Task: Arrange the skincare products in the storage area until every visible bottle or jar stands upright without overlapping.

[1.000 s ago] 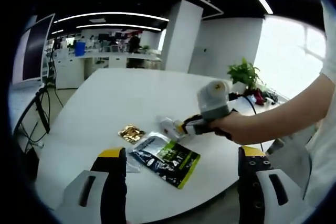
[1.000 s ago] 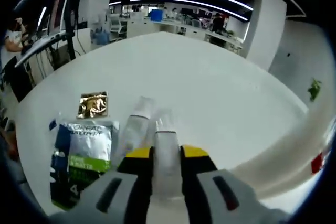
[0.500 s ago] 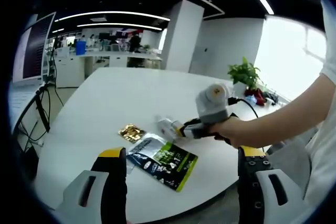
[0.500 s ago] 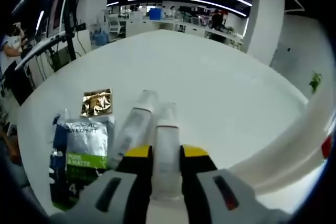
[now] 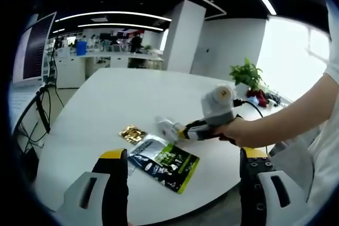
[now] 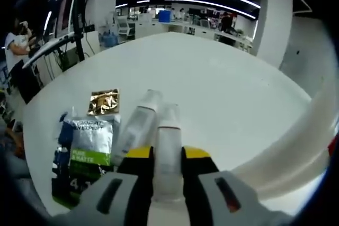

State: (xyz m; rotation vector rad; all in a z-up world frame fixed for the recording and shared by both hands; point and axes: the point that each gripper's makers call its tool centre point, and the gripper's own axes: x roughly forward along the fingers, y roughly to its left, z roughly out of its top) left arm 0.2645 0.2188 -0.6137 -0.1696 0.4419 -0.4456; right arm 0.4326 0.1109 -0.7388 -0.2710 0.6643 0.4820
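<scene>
Right claw [image 6: 168, 157] clamping white tube [image 6: 168, 146], second tube [image 6: 136, 125] beside, left claw [image 5: 183, 165] agape

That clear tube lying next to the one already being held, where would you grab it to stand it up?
Probably around its middle. The second tube lies flat on the white table, cap pointing away, close beside the tube the right gripper holds. The open left gripper could come from above, fingers either side of its narrow body, though the sachet crowds one side.

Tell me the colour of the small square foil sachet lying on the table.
Gold; the small square foil sachet shows best in the right gripper view.
</scene>
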